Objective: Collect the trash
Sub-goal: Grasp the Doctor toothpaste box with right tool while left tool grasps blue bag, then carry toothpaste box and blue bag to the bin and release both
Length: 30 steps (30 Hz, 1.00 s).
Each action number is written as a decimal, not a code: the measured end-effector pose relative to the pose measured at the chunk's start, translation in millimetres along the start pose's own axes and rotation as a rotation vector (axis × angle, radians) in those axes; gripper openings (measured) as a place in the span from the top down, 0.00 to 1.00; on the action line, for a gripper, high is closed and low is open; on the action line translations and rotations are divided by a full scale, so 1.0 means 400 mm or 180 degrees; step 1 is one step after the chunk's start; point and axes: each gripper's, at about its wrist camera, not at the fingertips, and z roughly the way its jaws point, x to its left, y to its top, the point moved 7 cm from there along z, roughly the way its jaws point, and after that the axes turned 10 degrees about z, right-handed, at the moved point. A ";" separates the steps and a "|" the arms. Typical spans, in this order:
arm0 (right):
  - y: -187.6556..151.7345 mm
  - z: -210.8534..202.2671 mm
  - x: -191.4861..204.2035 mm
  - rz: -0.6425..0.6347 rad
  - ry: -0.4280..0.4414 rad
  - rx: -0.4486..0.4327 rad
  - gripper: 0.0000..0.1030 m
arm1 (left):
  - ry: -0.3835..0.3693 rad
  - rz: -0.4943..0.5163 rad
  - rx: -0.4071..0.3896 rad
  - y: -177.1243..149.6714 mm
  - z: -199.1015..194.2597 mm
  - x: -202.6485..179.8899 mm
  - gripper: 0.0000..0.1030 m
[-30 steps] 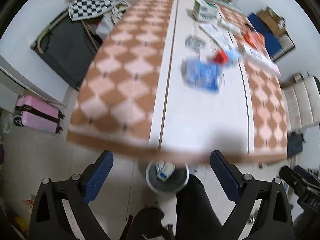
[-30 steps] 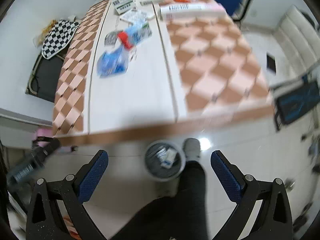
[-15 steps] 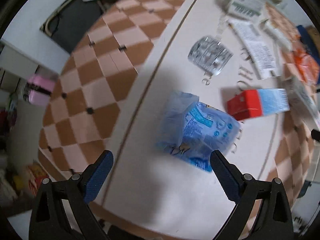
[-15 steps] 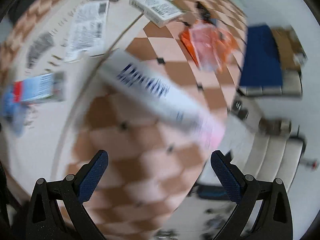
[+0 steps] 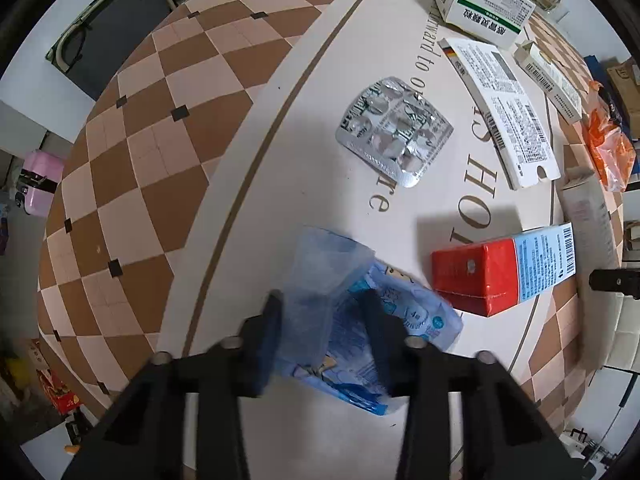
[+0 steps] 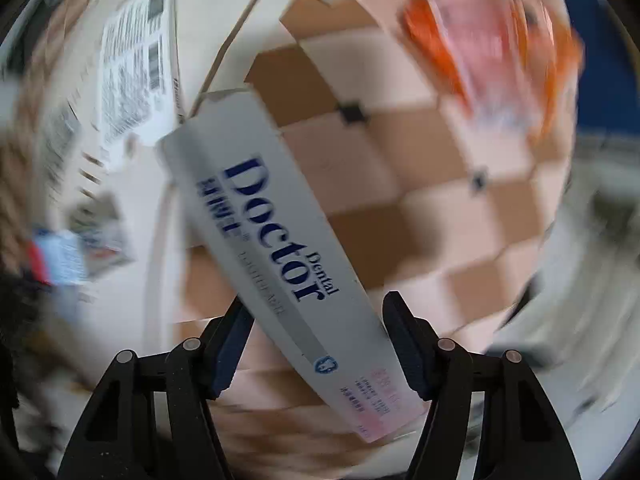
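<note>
Straddling the blue plastic wrapper (image 5: 360, 320), the left gripper (image 5: 324, 312) has its two fingers set on either side of the crumpled film, closed in against it; the wrapper is pinched between the pads while its lower part rests on the cream centre strip of the table (image 5: 256, 432). A red and light-blue carton (image 5: 504, 272) lies on its side just right of the wrapper, not touching it. A silver blister pack (image 5: 394, 130) lies farther up the strip, well apart from both. Beyond it are a flattened white leaflet box (image 5: 504, 108), a green-and-white medicine box (image 5: 484, 0) and a narrow white carton (image 5: 548, 80). An orange bag (image 5: 608, 152) sits on the checkered cloth at the right edge.

The right wrist view is heavily motion-blurred. The right gripper (image 6: 318, 334) flanks a long white toothpaste box (image 6: 280, 248) printed "Dental Doctor", which runs diagonally between the fingers. The left finger (image 6: 232, 344) appears to touch the box edge; a narrow gap seems to remain at the right finger, so a firm grasp cannot be confirmed. The same orange bag (image 6: 492, 48) appears beyond the box on the brown-and-peach checkered surface.
</note>
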 end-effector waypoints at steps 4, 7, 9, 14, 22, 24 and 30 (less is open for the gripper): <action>-0.032 0.010 -0.009 -0.0128 -0.0066 -0.0051 0.26 | 0.0061 0.0068 0.0001 -0.014 -0.017 0.015 0.85; -0.064 0.040 -0.027 -0.0181 -0.0177 -0.0095 0.27 | 0.0172 0.0143 -0.0012 -0.026 -0.037 0.016 0.88; -0.076 0.048 -0.037 -0.0175 -0.0241 -0.0198 0.34 | 0.0261 0.0185 -0.0045 -0.024 -0.057 0.016 0.89; -0.129 0.036 -0.042 -0.0059 -0.0211 -0.0489 0.47 | 0.0433 0.0329 -0.0181 -0.045 -0.122 0.010 0.90; -0.279 -0.055 -0.028 0.0336 0.0127 -0.0947 0.49 | 0.0427 0.0501 -0.0570 -0.063 -0.264 -0.012 0.90; -0.334 -0.080 -0.020 0.0479 0.0264 -0.1071 0.50 | 0.0390 0.0593 -0.0713 -0.074 -0.299 0.012 0.90; -0.520 -0.177 0.164 0.0931 0.0750 -0.1338 0.50 | 0.0222 0.0812 -0.0990 -0.163 -0.386 0.096 0.90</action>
